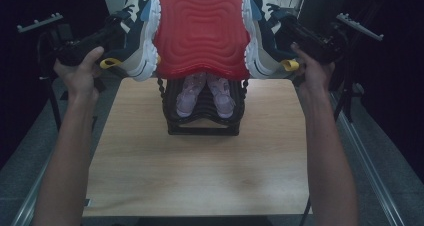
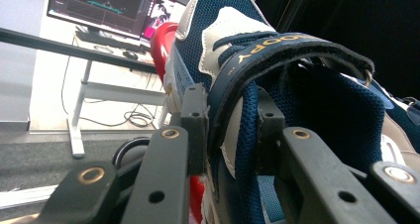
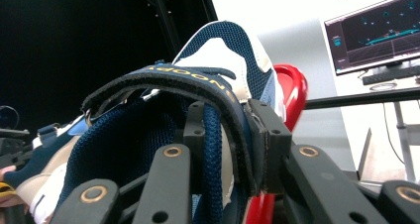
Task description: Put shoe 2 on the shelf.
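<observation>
Two navy, white and grey sneakers are held up in the air above the far part of the table (image 1: 200, 171), one on each side of a red ridged tray (image 1: 201, 31). The left sneaker (image 1: 136, 33) is seen in the high view at the tray's left edge, its white sole turned toward the tray and touching or nearly touching it; the right sneaker (image 1: 264, 33) is mirrored at the tray's right edge. A yellow pull tab is visible at the heel of each shoe, pointing toward the person.

In the left gripper view, the left sneaker (image 2: 277, 85) is pinched by the left gripper (image 2: 230, 130): the jaws are closed at a narrow gap on the shoe's side wall and strap, one pad outside and one inside the opening. In the right gripper view, the right sneaker (image 3: 198, 105) is clamped the same way by the right gripper (image 3: 230, 144), the jaws pressed on the collar and the lettered strap.

In the high view the grippers are held by the left hand (image 1: 82, 68) and the right hand (image 1: 312, 68), with both forearms stretched forward over the table.

Below the tray, a black ribbed rack (image 1: 202, 121) stands on the wooden table, and a pair of small pink shoes (image 1: 205, 96) rests in it. A monitor (image 2: 99, 8) on a desk is seen in the background.
</observation>
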Motion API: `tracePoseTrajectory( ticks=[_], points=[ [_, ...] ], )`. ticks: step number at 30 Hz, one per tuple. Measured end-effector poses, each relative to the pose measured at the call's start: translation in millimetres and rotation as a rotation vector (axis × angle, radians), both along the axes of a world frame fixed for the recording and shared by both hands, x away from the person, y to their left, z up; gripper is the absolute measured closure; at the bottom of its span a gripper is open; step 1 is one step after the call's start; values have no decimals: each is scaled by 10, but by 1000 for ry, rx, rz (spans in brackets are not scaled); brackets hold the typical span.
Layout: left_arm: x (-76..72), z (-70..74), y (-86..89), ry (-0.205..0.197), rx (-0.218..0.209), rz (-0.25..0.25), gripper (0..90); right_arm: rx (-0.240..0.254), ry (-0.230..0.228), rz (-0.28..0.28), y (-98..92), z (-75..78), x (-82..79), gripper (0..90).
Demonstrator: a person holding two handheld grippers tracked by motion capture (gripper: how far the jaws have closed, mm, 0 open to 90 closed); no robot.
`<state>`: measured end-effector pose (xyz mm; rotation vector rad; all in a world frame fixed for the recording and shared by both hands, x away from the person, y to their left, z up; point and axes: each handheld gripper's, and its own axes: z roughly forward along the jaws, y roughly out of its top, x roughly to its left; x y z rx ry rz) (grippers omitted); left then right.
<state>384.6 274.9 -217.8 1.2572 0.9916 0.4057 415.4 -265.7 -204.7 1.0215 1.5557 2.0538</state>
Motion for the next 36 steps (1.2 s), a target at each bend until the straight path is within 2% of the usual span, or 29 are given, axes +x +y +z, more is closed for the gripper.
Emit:
tracePoseTrajectory(
  ticks=[2,13,19,27,30,36],
  points=[
    [34,15,-42,4,-18,-9,731,1,-3,9,41,33,13,722],
    [164,113,-222,5,-11,-13,732,-15,-16,27,295,197,100,724],
    [212,142,-302,-2,13,-18,732,-18,-11,32,396,188,149,724],
    [254,182,-401,-14,20,-22,732,-29,-5,34,506,197,211,724],
    [271,178,-430,-16,11,-28,732,-35,-4,32,545,194,233,724],
    [297,188,-518,-22,39,-21,735,-46,1,38,633,206,275,724]
  ],
)
